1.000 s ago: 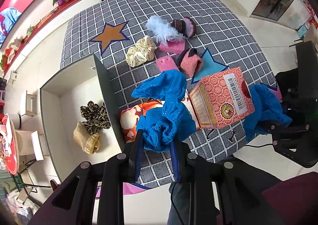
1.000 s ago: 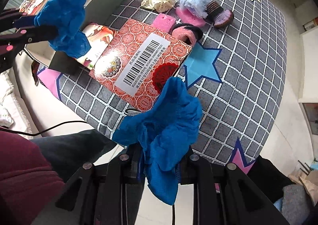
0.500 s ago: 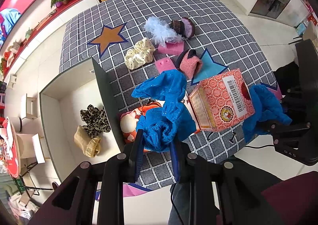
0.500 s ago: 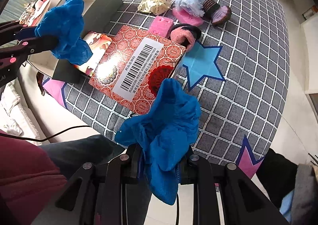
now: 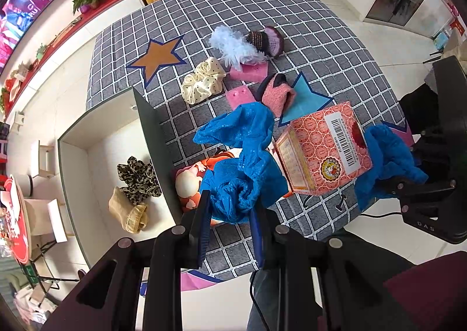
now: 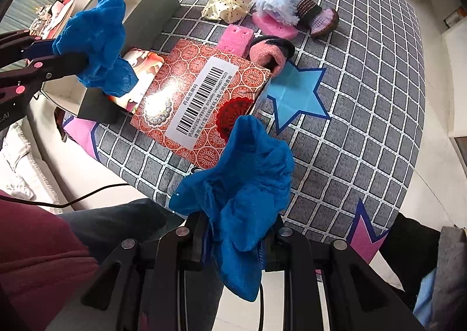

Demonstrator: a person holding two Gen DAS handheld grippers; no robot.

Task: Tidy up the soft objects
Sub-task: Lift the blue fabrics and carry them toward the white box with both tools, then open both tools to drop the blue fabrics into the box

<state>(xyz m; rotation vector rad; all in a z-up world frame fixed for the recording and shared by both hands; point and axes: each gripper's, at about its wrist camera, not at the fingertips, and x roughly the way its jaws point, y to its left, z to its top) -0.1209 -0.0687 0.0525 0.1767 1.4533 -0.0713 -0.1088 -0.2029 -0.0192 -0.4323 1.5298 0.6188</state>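
Observation:
My left gripper (image 5: 230,208) is shut on a blue cloth (image 5: 242,161) and holds it above the table's near edge, beside the grey open box (image 5: 149,138). My right gripper (image 6: 236,231) is shut on a second blue cloth (image 6: 245,185), held off the table's near edge. Each gripper shows in the other's view: the right one (image 5: 391,185) and the left one (image 6: 73,65). On the checked tablecloth (image 5: 321,39) lie a cream dotted scrunchie (image 5: 202,81), a white feathery piece (image 5: 233,46), pink sponges (image 5: 248,74) and a pink slipper (image 5: 277,94).
A red patterned carton (image 5: 327,150) lies between the two grippers, over a picture box (image 5: 189,182). The grey box holds a leopard scrunchie (image 5: 135,176) and a tan sock (image 5: 128,211). A dark brush-like item (image 5: 268,40) lies behind the feathers. My legs are below the table edge.
Both grippers have lifted slightly and drawn back from the table, each still holding its blue cloth. Nothing on the table has moved.

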